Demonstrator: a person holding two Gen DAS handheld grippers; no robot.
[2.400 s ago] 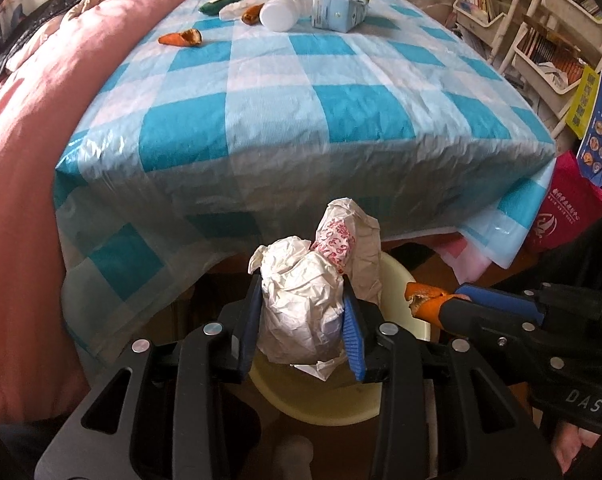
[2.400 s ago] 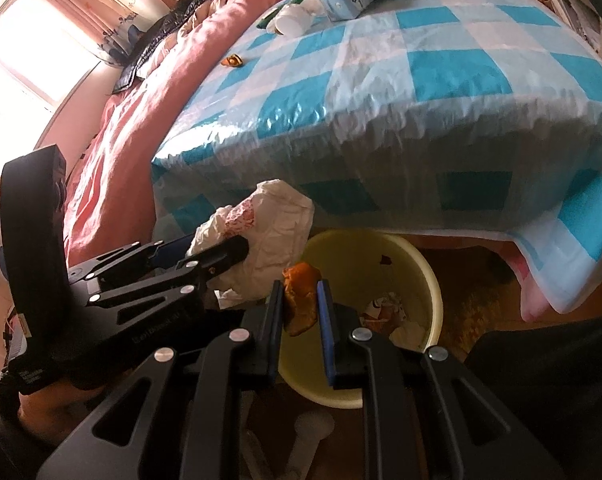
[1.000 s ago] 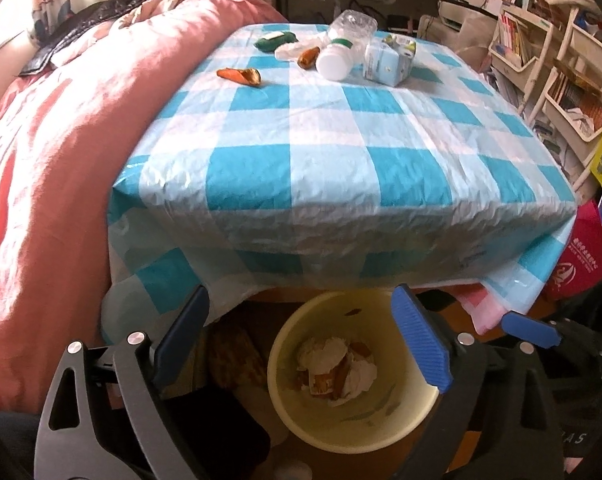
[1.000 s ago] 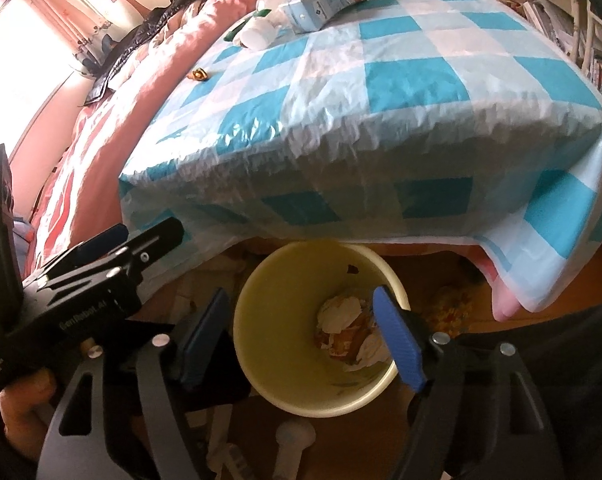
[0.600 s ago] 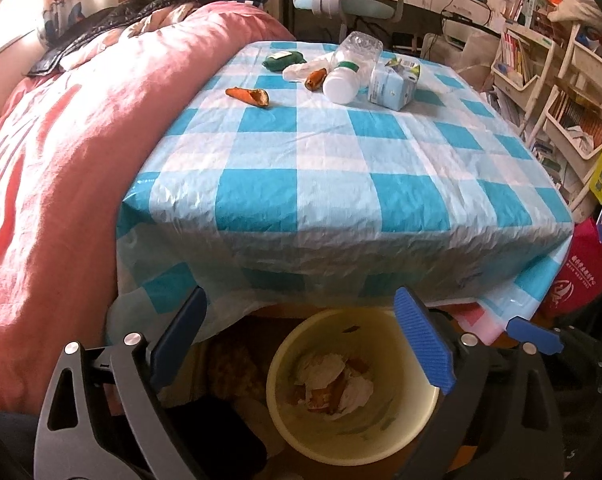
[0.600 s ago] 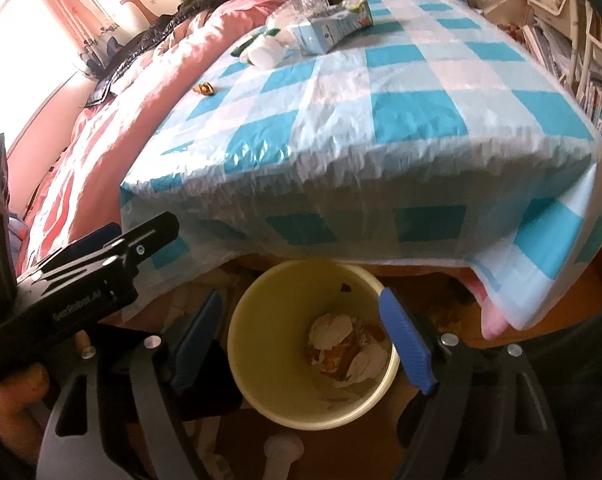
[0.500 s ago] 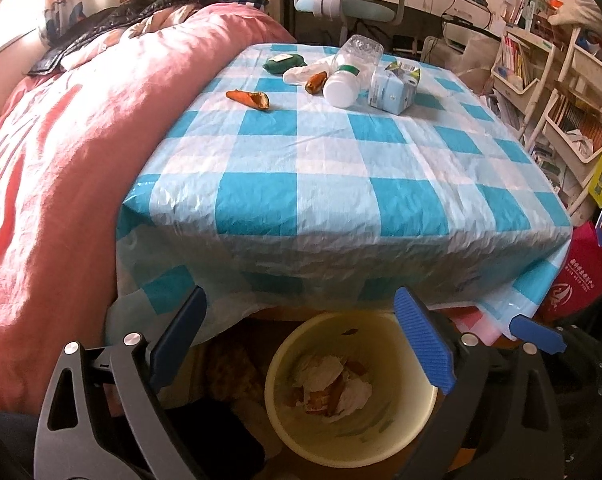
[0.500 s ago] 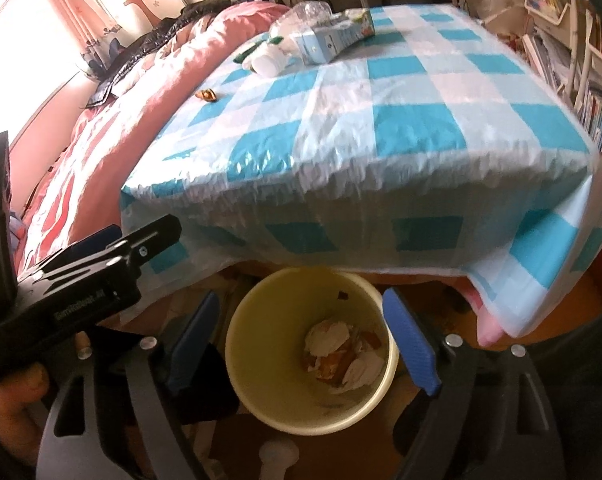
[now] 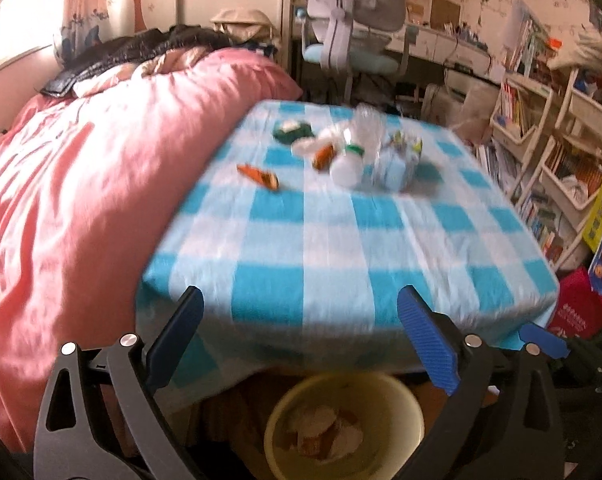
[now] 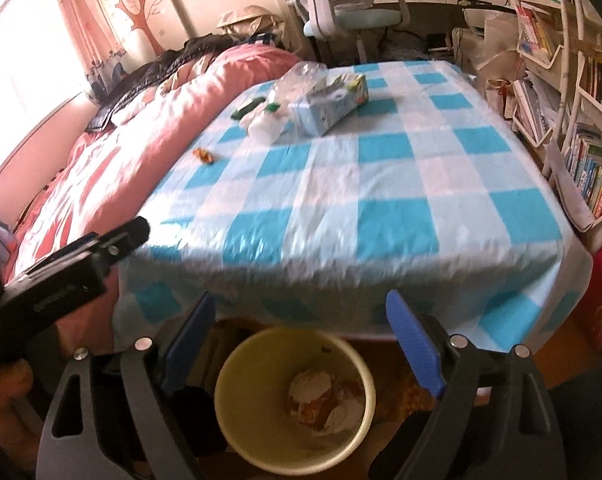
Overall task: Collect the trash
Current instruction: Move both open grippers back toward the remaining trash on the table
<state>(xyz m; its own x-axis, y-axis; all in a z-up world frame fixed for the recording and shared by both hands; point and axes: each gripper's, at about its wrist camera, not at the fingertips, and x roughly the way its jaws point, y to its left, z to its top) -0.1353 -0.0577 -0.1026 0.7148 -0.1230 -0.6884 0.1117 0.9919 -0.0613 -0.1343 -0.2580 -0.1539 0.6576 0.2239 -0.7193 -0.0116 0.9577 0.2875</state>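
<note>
My left gripper [image 9: 299, 300] and right gripper [image 10: 301, 300] hang side by side above a yellow bin [image 9: 399, 446] [image 10: 249, 396] under the table's near edge. Both sets of jaws are opening wide with nothing between them. Crumpled white paper and orange peel [image 9: 327, 434] [image 10: 325, 400] lie in the bin. At the far end of the table are an orange peel [image 9: 259, 176] [image 10: 205, 155], a green packet [image 9: 293, 132], a white bottle [image 9: 347, 166] [image 10: 265, 126], a clear plastic bottle [image 10: 297, 78] and a blue carton [image 9: 395, 160] [image 10: 333, 108].
A blue-and-white checked cloth [image 9: 341, 240] [image 10: 381, 200] covers the table and hangs over its front edge. A pink quilted bed [image 9: 81, 200] lies on the left. Bookshelves [image 9: 561, 152] and a red bag [image 9: 577, 308] stand on the right, and an office chair [image 9: 353, 40] behind.
The left gripper let go of the crumpled paper and the right of the orange peel; both now lie in the bin. Both grippers opened wide, rose and tilted up toward the tabletop.
</note>
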